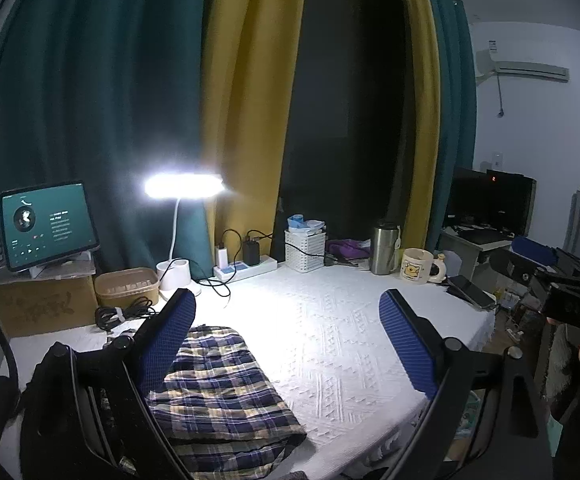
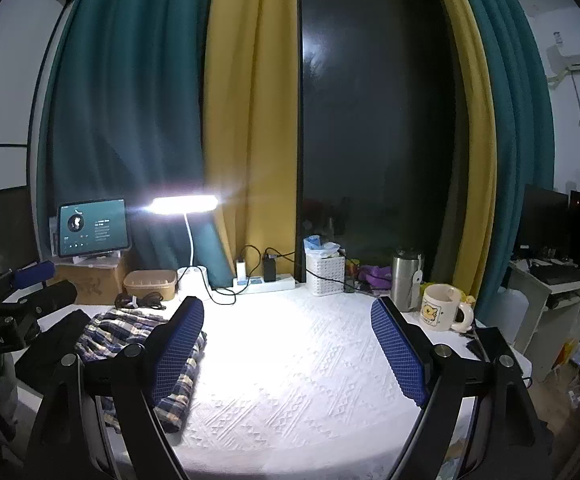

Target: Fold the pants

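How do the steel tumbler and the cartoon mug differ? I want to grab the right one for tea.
The steel tumbler is tall, narrow, bare metal, and shows no handle; the cartoon mug is shorter, wider, cream-coloured with a printed animal, and has a handle on its right side. The tumbler stands farther back, the mug nearer the table's right edge. Both stand upright on the white tablecloth.

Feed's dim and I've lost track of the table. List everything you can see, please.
pants: one, plaid blue-cream, folded, table's left front
table: one, white cloth
lamp: one, white, lit, back left
tablet: one, screen on, far left on box
container: one, tan, beside lamp
power strip: one, white, back centre
basket: one, white, back
flask: one, steel, back right
mug: one, cream, right of flask
phone: one, dark, right edge
left hand-held gripper: open, empty
right hand-held gripper: open, empty
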